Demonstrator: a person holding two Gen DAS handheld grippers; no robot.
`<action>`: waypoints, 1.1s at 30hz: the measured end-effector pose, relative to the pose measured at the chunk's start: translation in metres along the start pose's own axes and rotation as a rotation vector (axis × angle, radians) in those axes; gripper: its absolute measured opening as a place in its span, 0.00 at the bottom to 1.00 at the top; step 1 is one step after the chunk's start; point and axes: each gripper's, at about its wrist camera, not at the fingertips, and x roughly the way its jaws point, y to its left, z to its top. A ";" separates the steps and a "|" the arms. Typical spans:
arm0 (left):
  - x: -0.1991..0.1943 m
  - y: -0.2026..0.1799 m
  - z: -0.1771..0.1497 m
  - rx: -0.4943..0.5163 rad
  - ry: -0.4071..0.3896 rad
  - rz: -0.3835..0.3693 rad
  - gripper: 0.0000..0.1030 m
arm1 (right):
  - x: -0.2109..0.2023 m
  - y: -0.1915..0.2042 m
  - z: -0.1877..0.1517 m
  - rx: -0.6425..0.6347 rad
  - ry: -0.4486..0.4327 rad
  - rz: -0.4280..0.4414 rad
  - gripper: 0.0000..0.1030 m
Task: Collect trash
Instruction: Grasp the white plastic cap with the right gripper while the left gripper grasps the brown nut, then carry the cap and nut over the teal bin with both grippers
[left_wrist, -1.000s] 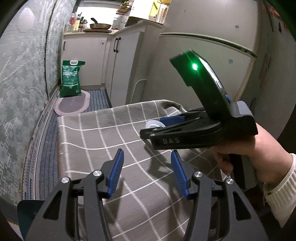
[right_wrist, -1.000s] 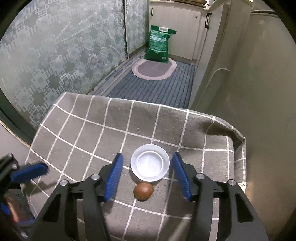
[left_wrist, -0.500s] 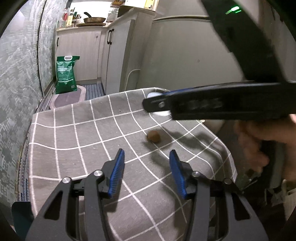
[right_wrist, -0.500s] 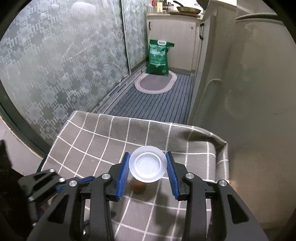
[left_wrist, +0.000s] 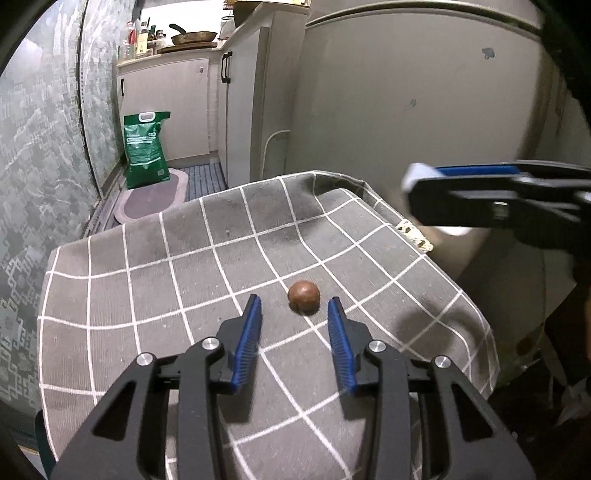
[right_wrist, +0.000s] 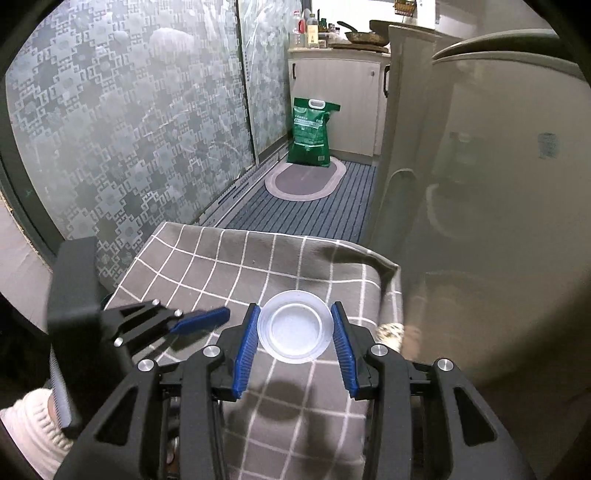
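Your right gripper (right_wrist: 294, 332) holds a clear plastic cup (right_wrist: 294, 328), its blue fingers (right_wrist: 246, 349) pressed against the rim on both sides, raised above the grey checked tablecloth (right_wrist: 236, 266) at its right edge. Your left gripper (left_wrist: 294, 325) hovers low with its fingers (left_wrist: 245, 341) spread apart and gripping nothing. A round brown nut (left_wrist: 303, 292) lies on the cloth just beyond the fingertips, nearer the right one.
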 end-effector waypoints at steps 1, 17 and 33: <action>0.002 -0.001 0.001 0.001 0.001 0.006 0.39 | -0.004 -0.002 -0.002 0.000 -0.004 -0.002 0.38; 0.017 -0.009 0.017 -0.020 0.024 0.086 0.19 | -0.025 -0.025 -0.027 0.003 0.002 -0.021 0.38; -0.032 0.032 0.008 -0.086 -0.033 0.113 0.18 | -0.008 0.019 -0.013 -0.049 0.024 0.014 0.38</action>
